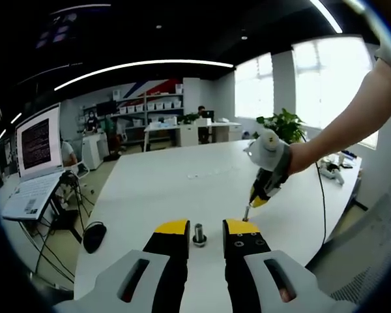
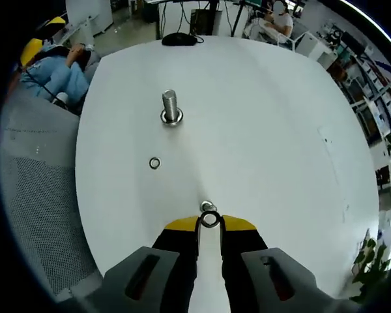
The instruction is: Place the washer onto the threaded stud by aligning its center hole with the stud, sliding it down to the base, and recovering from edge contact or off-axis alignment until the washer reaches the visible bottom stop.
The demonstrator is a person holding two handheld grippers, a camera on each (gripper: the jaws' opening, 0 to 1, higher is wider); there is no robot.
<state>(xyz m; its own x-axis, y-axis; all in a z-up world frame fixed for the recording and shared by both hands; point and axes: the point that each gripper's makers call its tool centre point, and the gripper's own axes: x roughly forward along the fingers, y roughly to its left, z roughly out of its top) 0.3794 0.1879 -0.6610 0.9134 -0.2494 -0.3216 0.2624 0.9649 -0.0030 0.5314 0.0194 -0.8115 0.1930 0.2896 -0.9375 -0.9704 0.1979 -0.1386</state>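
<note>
Barely started: right gripper point(image 2: 209, 220) clamped on a washer point(image 2: 210, 220) well short of the stud point(image 2: 171, 105), left gripper point(image 1: 199, 229) jaws apart, holding nothing, spare washer point(image 2: 155, 163) loose on table point(image 2: 267, 130).

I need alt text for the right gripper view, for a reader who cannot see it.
The right gripper pinches a small washer between its yellow-tipped fingers above a white table. Farther ahead, a threaded stud stands upright, with a second washer lying flat between stud and gripper.
</note>
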